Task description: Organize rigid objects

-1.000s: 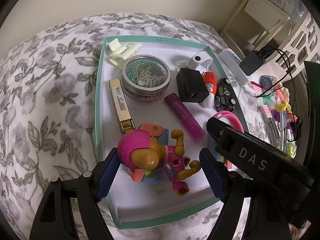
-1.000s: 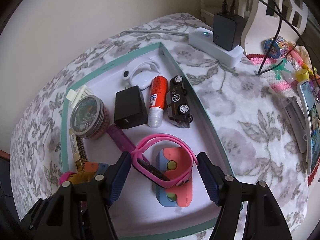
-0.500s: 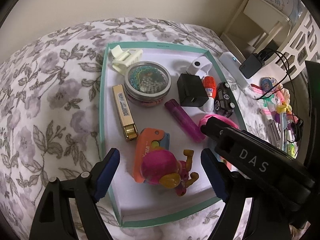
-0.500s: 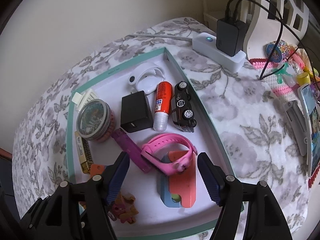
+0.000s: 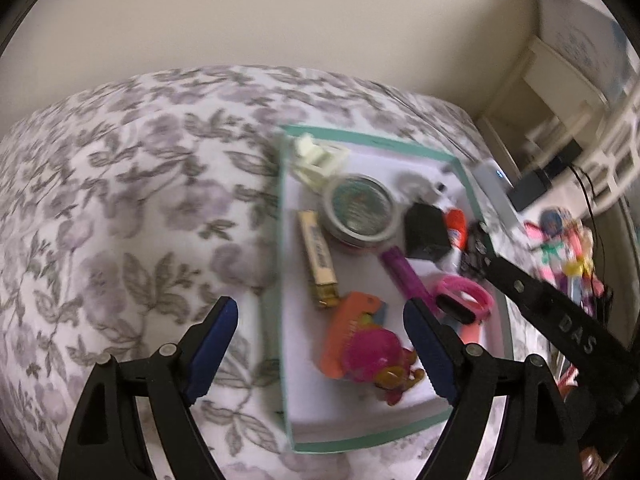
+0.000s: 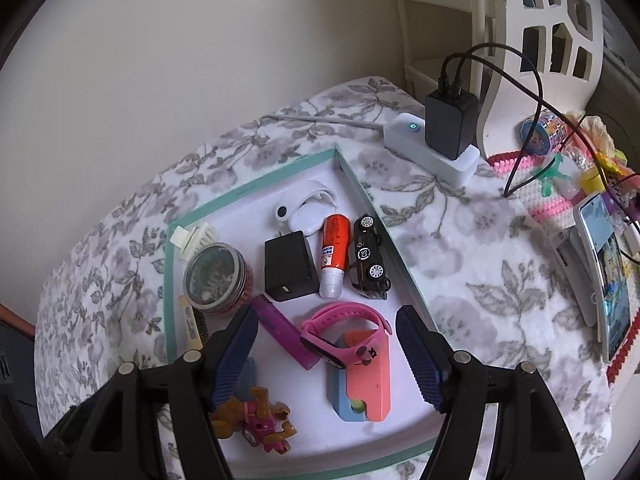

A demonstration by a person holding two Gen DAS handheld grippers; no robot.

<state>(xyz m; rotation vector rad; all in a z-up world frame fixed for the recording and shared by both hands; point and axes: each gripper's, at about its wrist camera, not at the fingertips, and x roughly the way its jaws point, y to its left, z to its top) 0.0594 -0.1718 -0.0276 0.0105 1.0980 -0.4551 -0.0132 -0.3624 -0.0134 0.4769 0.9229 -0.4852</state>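
Both grippers, left [image 5: 316, 344] and right [image 6: 324, 354], hovering with fingers spread, empty, over shallow teal-rimmed white cardboard tray [image 6: 256, 188]. Placing step apparently finishing; next: picking another loose item.

A home bedroom, suggested by a soft surface covered in grey floral fabric [image 6: 460, 248], a plain cream wall [image 6: 200, 60], white cut-out furniture [image 6: 560, 40], a charger plugged into a power strip [image 6: 432, 152], a teal-rimmed tray [image 6: 248, 190] filled with toys and trinkets

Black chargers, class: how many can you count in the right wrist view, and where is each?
2. One black charger lies in the tray, between the round tin and the red tube. The other is plugged into the white power strip. Others could be hidden.
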